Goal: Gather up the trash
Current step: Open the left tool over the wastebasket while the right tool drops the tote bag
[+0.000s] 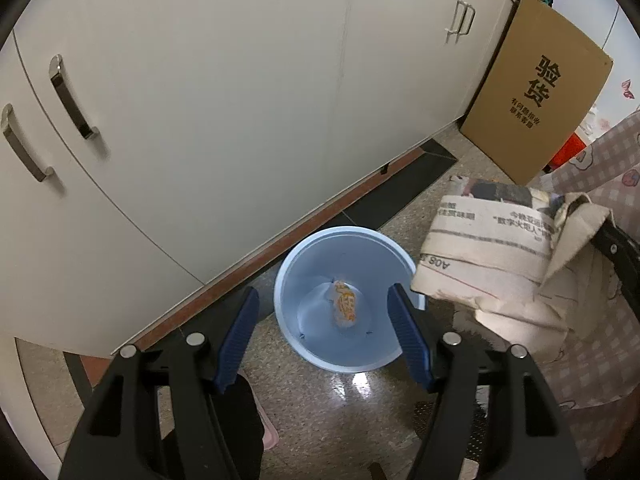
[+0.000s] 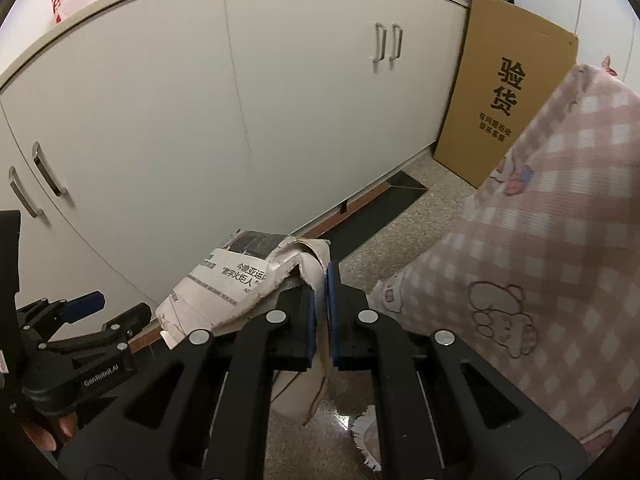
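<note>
Left gripper (image 1: 324,336) hangs empty, jaws apart, over the blue bin (image 1: 344,300) w/ a wrapper (image 1: 345,307) inside. Right gripper (image 2: 321,320) is clenched on crumpled newspaper (image 2: 240,280) beside the bin; next imo: swing it over the bin & let go.

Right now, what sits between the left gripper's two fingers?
In the left wrist view, the open left gripper frames the blue bin on the floor below, an orange wrapper lying in it. Nothing is between the pads themselves.
</note>
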